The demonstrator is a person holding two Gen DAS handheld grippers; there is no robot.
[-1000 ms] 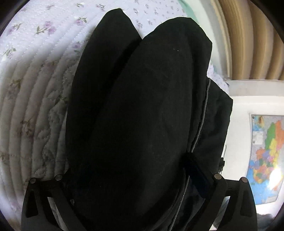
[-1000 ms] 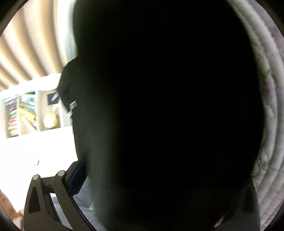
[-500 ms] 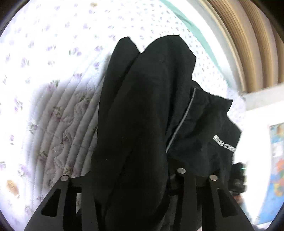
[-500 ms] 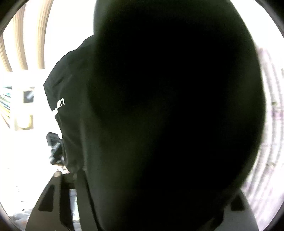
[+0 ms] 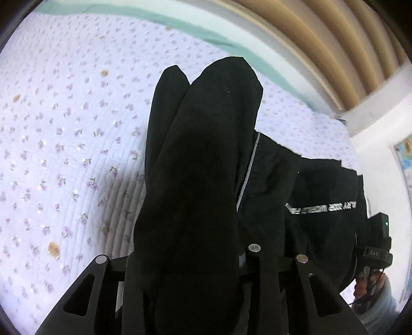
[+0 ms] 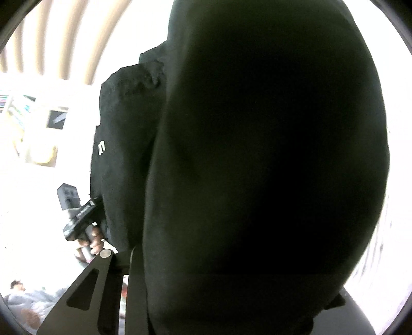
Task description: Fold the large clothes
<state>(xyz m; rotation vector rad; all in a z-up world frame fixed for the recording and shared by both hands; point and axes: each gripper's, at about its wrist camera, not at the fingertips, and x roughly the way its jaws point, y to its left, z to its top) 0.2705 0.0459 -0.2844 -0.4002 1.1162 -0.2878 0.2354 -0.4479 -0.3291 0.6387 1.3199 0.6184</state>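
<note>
A large black garment (image 5: 195, 180) with white lettering and a grey seam stripe hangs in the air above the bed. My left gripper (image 5: 188, 260) is shut on one bunched part of it, and folds drape over and hide the fingertips. In the right wrist view the same black garment (image 6: 257, 167) fills most of the frame. My right gripper (image 6: 231, 270) is shut on it, with its fingertips hidden under the cloth. The other hand-held gripper shows at the garment's far edge in each view (image 5: 376, 247) (image 6: 77, 214).
A quilted bedspread (image 5: 64, 154) with small purple flowers lies below, with a green band (image 5: 180, 23) along its far side. Beige curtains (image 5: 334, 38) hang behind. A map (image 5: 405, 159) is on the white wall, and shelves (image 6: 23, 113) stand to the left.
Both grippers have lifted the garment up and away from the bed. The bedspread now looks farther off and more of it shows. The lettered panel has spread out between the grippers.
</note>
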